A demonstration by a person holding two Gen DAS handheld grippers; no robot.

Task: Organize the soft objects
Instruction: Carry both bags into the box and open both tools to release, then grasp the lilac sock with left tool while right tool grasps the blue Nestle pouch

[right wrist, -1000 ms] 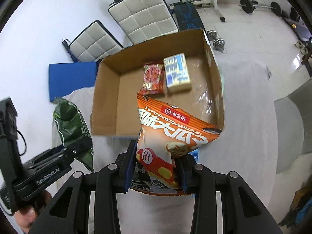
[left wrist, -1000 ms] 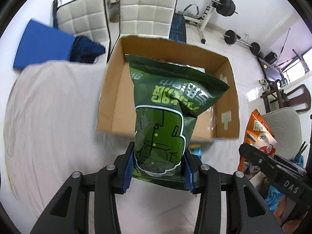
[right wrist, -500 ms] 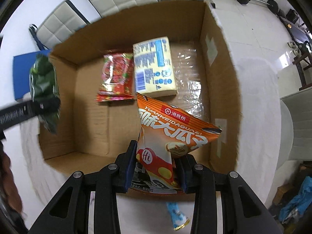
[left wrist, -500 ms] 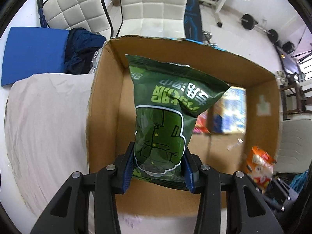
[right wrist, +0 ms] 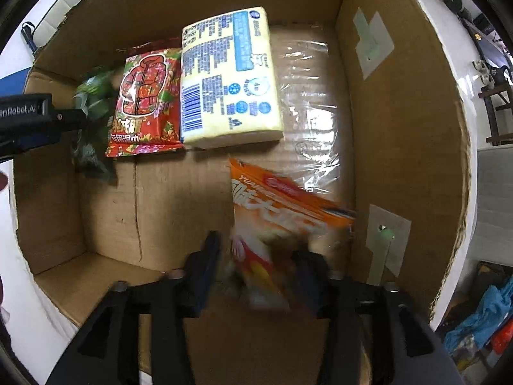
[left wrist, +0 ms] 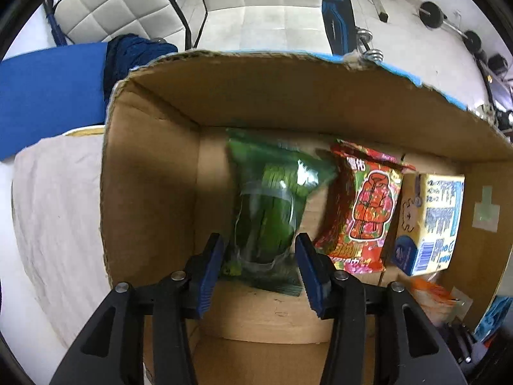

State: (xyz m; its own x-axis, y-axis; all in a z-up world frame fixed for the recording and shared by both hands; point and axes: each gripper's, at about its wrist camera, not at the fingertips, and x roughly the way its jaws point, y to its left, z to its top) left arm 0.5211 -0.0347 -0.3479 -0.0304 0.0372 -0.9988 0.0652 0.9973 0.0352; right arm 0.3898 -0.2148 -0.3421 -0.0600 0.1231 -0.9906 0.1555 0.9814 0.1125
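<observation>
Both grippers point down into an open cardboard box (left wrist: 288, 96) (right wrist: 400, 128). My left gripper (left wrist: 259, 266) has its jaws opening; a green snack bag (left wrist: 272, 199), blurred, hangs between the blue pads with gaps on both sides, at the box's left end. My right gripper (right wrist: 259, 263) also has its jaws opening, with a blurred orange snack bag (right wrist: 282, 218) loose between its fingers near the right wall. From the right wrist, the left gripper (right wrist: 32, 118) and green bag (right wrist: 93, 96) show at far left.
A red packet (left wrist: 368, 211) (right wrist: 144, 102) and a yellow tissue pack (left wrist: 429, 221) (right wrist: 227, 80) lie side by side on the box floor. The box stands on a white-clothed table (left wrist: 54, 192). A blue mat (left wrist: 48, 86) and white chairs (left wrist: 256, 6) lie beyond.
Both grippers have sunk from above the table down into the box. Their jaws have widened, and the green and orange bags, gripped before, now sit loose and blurred between the pads.
</observation>
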